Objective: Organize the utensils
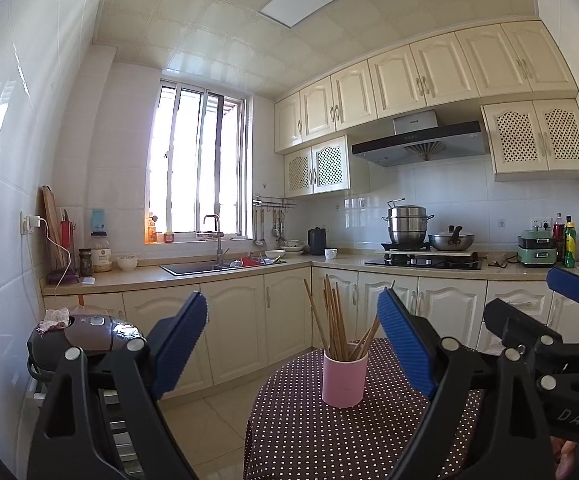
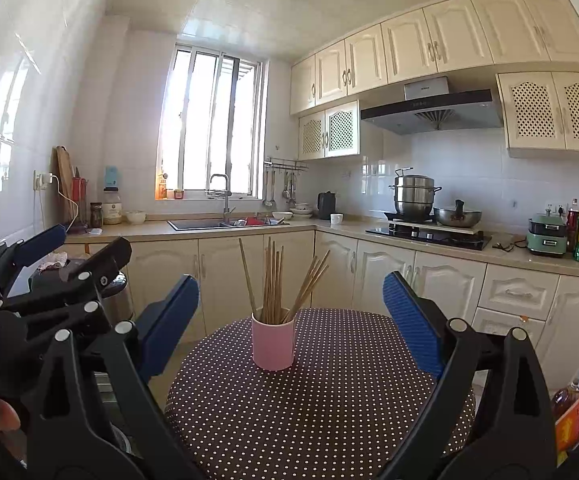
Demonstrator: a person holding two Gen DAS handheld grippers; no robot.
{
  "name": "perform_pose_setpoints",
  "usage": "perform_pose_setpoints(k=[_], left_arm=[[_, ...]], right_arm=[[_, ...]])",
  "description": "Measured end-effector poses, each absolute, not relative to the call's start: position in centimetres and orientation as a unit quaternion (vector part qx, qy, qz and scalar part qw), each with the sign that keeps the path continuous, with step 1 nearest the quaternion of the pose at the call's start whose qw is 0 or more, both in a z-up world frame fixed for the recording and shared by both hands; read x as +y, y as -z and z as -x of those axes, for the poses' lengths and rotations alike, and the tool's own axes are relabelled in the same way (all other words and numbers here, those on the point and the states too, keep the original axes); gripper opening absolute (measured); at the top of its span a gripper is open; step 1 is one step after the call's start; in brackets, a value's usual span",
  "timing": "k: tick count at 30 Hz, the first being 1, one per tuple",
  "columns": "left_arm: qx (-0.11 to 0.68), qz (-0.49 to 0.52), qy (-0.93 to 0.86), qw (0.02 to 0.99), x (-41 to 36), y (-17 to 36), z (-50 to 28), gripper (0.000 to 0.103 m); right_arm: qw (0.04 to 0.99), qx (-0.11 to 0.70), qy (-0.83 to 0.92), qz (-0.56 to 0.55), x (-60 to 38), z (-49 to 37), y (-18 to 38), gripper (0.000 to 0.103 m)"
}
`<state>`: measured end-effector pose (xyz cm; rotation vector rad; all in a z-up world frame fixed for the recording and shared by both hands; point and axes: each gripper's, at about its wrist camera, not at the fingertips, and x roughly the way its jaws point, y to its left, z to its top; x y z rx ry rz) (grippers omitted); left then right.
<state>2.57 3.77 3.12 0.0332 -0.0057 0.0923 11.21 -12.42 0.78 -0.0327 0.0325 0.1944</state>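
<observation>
- Jaws first: my left gripper and my right gripper both have their blue ribbed pads spread wide apart with nothing between them, each hovering short of the cup and touching nothing.
- Wooden chopsticks stand as a loose bundle in the pink cylindrical ceramic cup, fanned out, some upright, some leaning right. If I close on one stick I judge I may catch its neighbours too and drag several out at once.
- That cup sits alone on the round desk with the brown white-dotted cloth, near its far side. It looks tall and narrow with a top-heavy load, so a sideways pull on a leaning stick, or a pad knocking the rim, could tip it and scatter everything.
- Cloth may slide or bunch under the cup if I push it rather than lift.
- My two grippers are close beside each other; in the left wrist view the right one's black frame sits just beside my left pad. Reaching in together risks them clashing.
- Floor tiles lie beyond the desk's edge; a dropped stick would likely roll off.
</observation>
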Motion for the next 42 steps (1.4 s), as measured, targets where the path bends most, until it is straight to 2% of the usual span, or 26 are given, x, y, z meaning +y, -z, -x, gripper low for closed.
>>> perform_pose_setpoints(k=[42], left_arm=[[0.003,-0.018,-0.047,0.999,4.59,-2.12,-2.7,0.086]], right_arm=[[0.995,0.024,-0.097,0.012,-12.36,-11.26,-0.03,0.092]])
